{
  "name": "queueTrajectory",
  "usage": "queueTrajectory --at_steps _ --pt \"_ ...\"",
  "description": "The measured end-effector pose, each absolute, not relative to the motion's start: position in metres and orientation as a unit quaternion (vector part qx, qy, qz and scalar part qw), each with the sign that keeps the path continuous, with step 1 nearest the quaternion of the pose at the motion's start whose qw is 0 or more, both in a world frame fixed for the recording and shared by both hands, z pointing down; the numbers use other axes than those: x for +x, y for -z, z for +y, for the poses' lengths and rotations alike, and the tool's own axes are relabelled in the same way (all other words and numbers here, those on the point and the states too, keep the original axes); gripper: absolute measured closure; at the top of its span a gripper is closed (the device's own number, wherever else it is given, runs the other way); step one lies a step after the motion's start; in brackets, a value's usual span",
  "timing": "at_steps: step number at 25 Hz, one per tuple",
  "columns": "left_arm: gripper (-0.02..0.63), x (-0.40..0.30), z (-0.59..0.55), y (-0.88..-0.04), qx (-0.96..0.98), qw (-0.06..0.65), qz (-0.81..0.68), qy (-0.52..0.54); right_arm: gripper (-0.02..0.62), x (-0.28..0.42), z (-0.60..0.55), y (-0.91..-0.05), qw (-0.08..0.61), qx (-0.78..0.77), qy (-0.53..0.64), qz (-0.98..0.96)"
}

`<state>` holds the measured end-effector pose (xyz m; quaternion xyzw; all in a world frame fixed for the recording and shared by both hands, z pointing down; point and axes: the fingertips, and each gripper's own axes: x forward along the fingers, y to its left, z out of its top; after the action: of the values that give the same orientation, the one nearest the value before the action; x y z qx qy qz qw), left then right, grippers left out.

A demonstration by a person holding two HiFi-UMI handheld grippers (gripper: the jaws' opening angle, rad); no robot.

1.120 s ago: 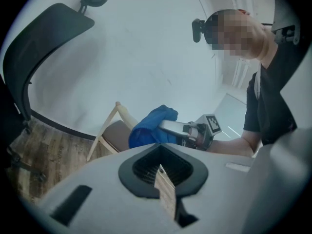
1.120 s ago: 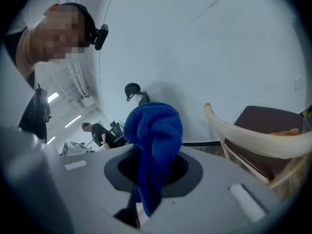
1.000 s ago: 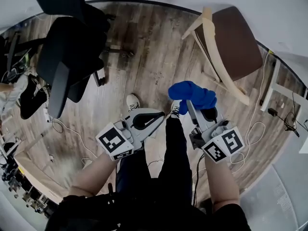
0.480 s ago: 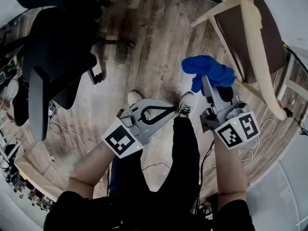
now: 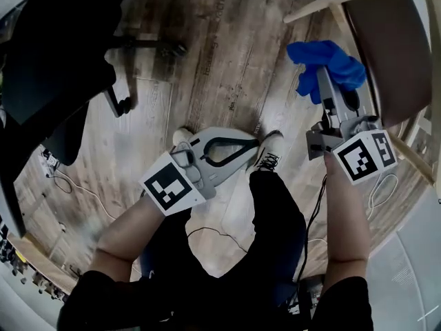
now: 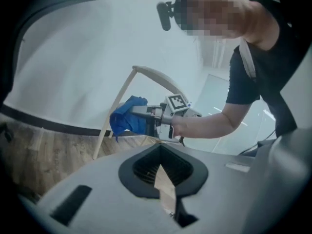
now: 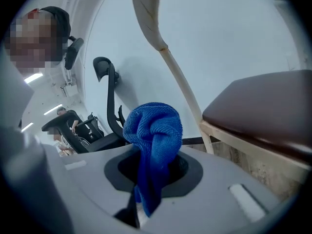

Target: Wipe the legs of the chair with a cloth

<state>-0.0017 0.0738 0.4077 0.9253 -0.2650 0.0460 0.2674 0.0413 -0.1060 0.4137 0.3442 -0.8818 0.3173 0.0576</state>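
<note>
Blue cloth (image 5: 325, 64) bunched in right claw (image 5: 322, 81), jaws clamped on it, cloth sticking out past the tips. It is held just beside the wooden chair (image 5: 389, 54), near its pale leg (image 7: 184, 91) and brown seat (image 7: 263, 106); can't tell if it touches. Left claw (image 5: 253, 145) jaws together, nothing between, over the wood floor (image 5: 227, 67). Black office chair (image 5: 48, 67) well apart at left.
</note>
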Motion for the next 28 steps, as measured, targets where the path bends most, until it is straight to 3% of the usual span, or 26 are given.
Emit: queueTrajectory --at_steps 4,9,17,21,28 --pt "0.604 -0.003 0.072 -0.439 0.932 0.277 -0.234 -0.029 0.520 0.030 -0.133 -0.464 0.058 0.351 -0.320 -0.878" --pt "0.604 -0.022 0.023 -0.481 0.944 0.225 -0.236 -0.040 0.519 0.026 -0.191 -0.528 0.016 0.381 -0.328 -0.865" --pt "0.604 -0.028 -0.021 -0.491 0.966 0.147 -0.210 -0.039 0.519 0.032 -0.239 -0.562 -0.014 0.421 -0.329 -0.845" --pt "0.604 -0.032 -0.026 -0.506 0.971 0.127 -0.185 -0.078 0.518 0.033 -0.261 -0.580 -0.019 0.444 -0.324 -0.835" --pt "0.604 -0.034 -0.037 -0.502 0.971 0.121 -0.200 -0.052 0.518 0.042 -0.269 -0.604 -0.013 0.446 -0.294 -0.845"
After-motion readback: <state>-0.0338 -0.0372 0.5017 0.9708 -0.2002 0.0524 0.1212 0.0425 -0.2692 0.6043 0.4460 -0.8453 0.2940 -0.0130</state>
